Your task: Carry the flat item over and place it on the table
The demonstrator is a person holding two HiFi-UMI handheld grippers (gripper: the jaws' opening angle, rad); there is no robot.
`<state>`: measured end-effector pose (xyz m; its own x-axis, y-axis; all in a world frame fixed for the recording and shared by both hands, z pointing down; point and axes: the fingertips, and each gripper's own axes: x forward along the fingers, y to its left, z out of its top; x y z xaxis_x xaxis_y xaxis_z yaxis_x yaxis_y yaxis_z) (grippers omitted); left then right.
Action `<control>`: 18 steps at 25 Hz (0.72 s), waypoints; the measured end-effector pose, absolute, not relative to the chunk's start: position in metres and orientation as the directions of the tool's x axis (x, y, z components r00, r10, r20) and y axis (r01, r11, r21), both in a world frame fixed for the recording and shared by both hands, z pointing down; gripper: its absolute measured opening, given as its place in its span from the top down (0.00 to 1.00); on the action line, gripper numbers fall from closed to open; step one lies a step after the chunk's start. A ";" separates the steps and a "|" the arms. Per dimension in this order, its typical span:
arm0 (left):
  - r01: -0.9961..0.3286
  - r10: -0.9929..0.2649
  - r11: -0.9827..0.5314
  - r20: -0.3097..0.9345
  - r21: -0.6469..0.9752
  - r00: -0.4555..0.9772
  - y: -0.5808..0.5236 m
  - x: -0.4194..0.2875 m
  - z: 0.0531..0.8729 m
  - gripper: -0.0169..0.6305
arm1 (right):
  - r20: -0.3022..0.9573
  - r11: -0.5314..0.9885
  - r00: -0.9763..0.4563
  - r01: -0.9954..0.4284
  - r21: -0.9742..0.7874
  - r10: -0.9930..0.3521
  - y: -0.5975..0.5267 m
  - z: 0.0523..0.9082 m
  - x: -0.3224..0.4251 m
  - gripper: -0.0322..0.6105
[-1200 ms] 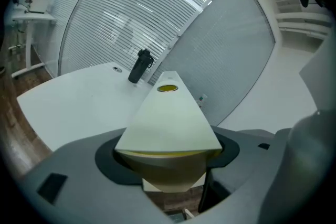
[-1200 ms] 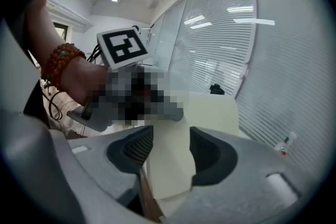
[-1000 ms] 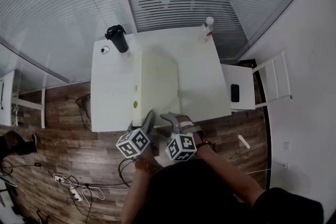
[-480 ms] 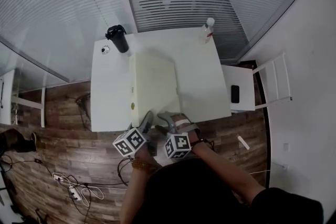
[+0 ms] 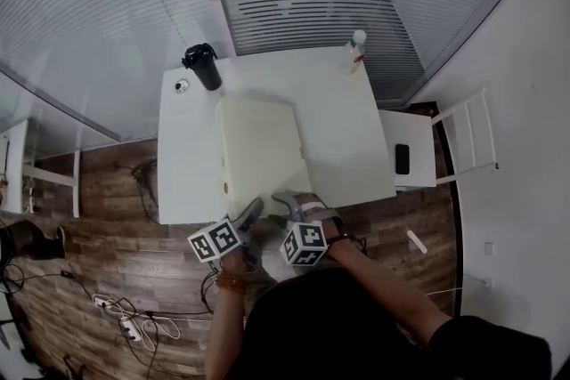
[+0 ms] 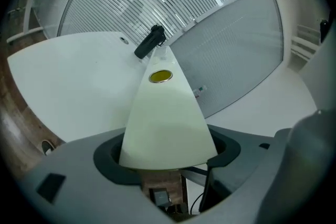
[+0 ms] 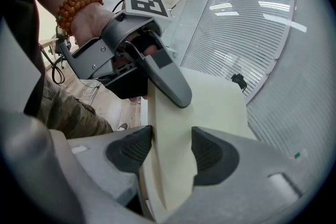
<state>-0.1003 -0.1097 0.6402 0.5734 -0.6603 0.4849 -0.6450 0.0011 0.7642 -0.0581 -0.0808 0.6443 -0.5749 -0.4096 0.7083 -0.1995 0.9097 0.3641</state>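
Note:
The flat item is a pale cream board [image 5: 258, 147] with a small yellow round sticker [image 6: 160, 76]. It lies over the middle of the white table [image 5: 343, 129], its near edge past the table's front edge. My left gripper [image 5: 252, 214] is shut on that near edge, with the board [image 6: 165, 123] filling the gap between its dark pads. Just to the right, my right gripper [image 5: 287, 204] is shut on the same edge, and the board [image 7: 215, 107] runs out between its pads. The left gripper [image 7: 157, 73] shows in the right gripper view. Whether the far edge touches the table I cannot tell.
A black tumbler [image 5: 201, 65] and a small round object [image 5: 182, 85] stand at the table's back left. A bottle [image 5: 355, 49] is at the back right. A white side chair [image 5: 405, 160] holds a dark phone. Cables [image 5: 134, 325] lie on the wooden floor. Blinds wall off the far side.
The board has shifted slightly toward me and lies flatter over the table. The left gripper's cube has moved a little to the left. Both grippers keep their hold.

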 end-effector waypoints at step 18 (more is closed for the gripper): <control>-0.601 -0.483 -0.050 0.507 0.798 0.714 -0.100 -0.098 0.660 0.43 | 0.732 0.932 -0.576 -0.220 0.289 -0.363 -0.087 0.655 -0.061 0.59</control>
